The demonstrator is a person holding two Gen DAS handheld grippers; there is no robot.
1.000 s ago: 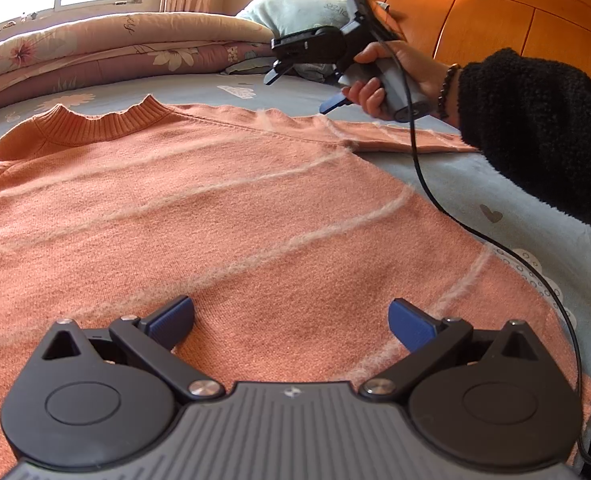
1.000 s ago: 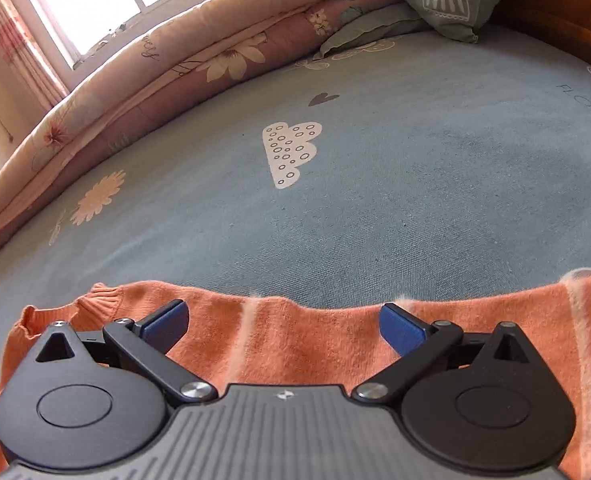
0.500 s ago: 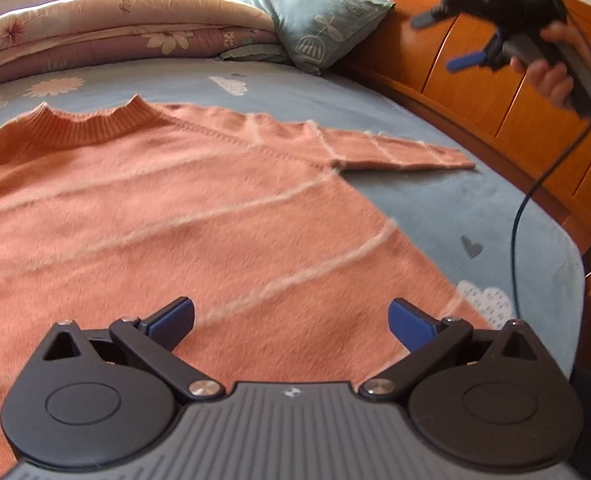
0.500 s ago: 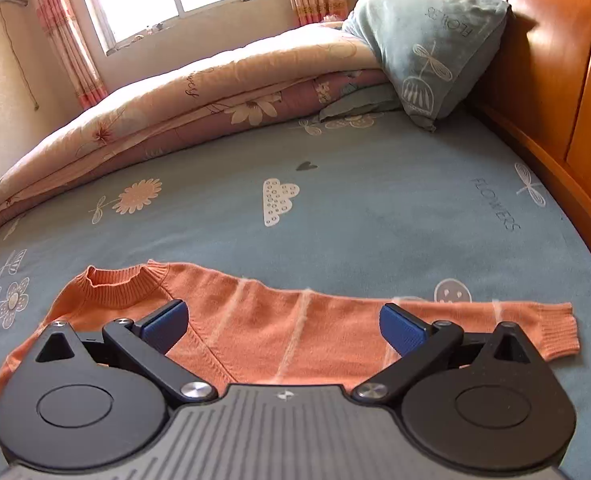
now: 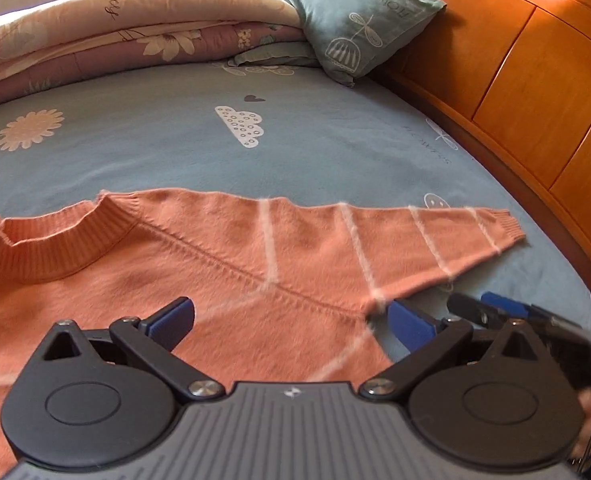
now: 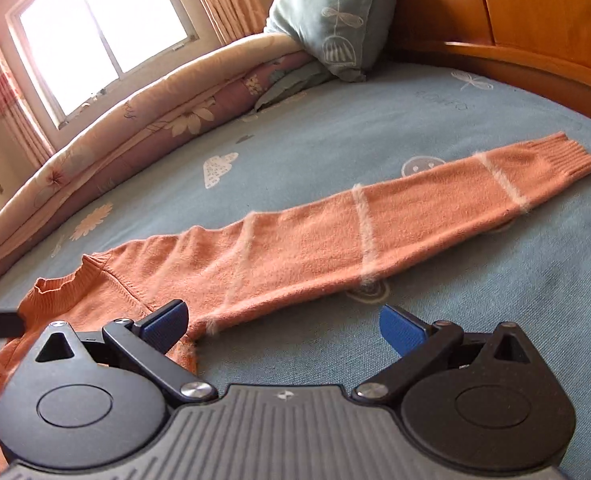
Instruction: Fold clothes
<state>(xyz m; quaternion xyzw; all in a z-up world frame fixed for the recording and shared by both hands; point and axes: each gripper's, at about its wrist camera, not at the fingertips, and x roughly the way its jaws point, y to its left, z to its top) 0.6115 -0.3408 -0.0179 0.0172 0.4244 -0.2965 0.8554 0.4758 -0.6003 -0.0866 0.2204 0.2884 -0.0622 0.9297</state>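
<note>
An orange sweater [image 5: 223,264] with thin white stripes lies flat on the blue bedsheet [image 5: 167,144], collar at the left. Its right sleeve [image 6: 395,216] stretches out toward the headboard, cuff at the far end. My left gripper [image 5: 291,320] hovers open over the shoulder and armpit area, nothing between its fingers. My right gripper [image 6: 283,324] is open too, low over the sheet just below the sleeve near the armpit. In the left wrist view the right gripper [image 5: 507,312] shows at the right edge, close beside the left one.
A folded floral quilt [image 5: 127,36] and a teal pillow [image 5: 347,20] lie at the far side of the bed. The wooden headboard [image 5: 535,80] runs along the right. A window [image 6: 103,36] with curtains is behind the quilt.
The right gripper came down from high near the headboard to just beside the left gripper by the armpit. The left gripper moved up the sweater from its lower body toward the shoulder. Both stayed open.
</note>
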